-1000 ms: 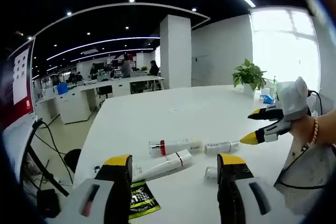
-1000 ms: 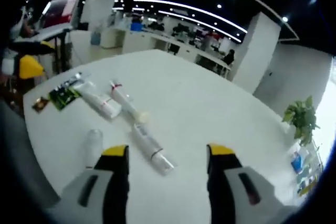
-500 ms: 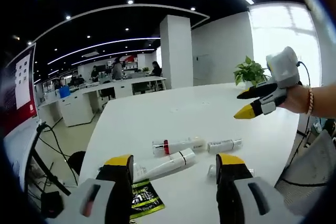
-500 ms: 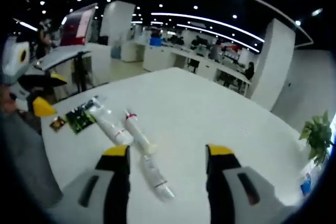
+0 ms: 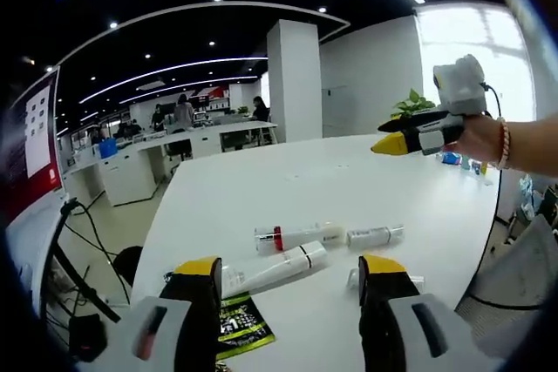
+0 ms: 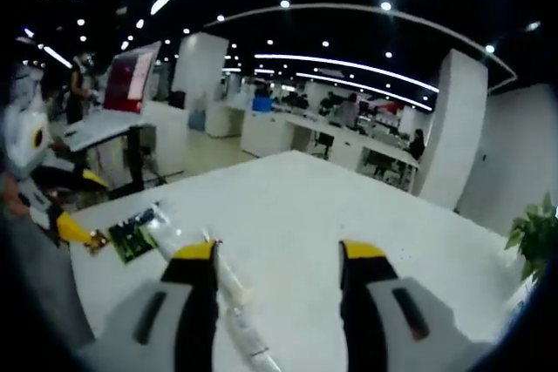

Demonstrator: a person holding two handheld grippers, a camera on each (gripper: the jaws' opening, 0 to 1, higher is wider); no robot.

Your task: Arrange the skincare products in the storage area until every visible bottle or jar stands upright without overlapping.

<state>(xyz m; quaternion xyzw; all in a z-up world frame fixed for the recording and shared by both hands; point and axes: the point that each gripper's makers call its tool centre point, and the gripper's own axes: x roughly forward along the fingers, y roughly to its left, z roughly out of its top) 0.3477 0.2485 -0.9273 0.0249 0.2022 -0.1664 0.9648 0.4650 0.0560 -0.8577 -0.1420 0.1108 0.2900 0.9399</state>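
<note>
1. An open-plan office with strip lights on a dark ceiling, a white square pillar (image 5: 294, 80), rows of desks with people at them, and a red screen at the left edge of the left gripper view.
2. The white counter (image 5: 288, 180) fills the middle of both views and carries all the skincare products near its close edge.
3. The left gripper (image 5: 289, 269) rises from the bottom of the left gripper view, its yellow-tipped jaws spread apart and holding nothing, above the counter's near edge.
4. The right gripper (image 6: 277, 252) rises the same way in the right gripper view, jaws parted and empty; in the left gripper view it hangs in the air at the right, held by a hand (image 5: 479, 134) with a bracelet, well above the counter.
5. A potted plant (image 6: 534, 238) stands at the counter's far side.
6. A long white tube (image 5: 277, 270) with a dark band lies flat, just beside a white bottle with a red band (image 5: 296, 236), also lying on its side.
7. A smaller white bottle (image 5: 374, 235) lies flat just to the right of the red-banded one.
8. A green-and-black sachet (image 5: 240, 325) lies flat at the counter's edge, beside the left gripper's jaw.
9. A small clear bottle (image 5: 352, 280) lies partly hidden behind the left gripper's other jaw.
</note>
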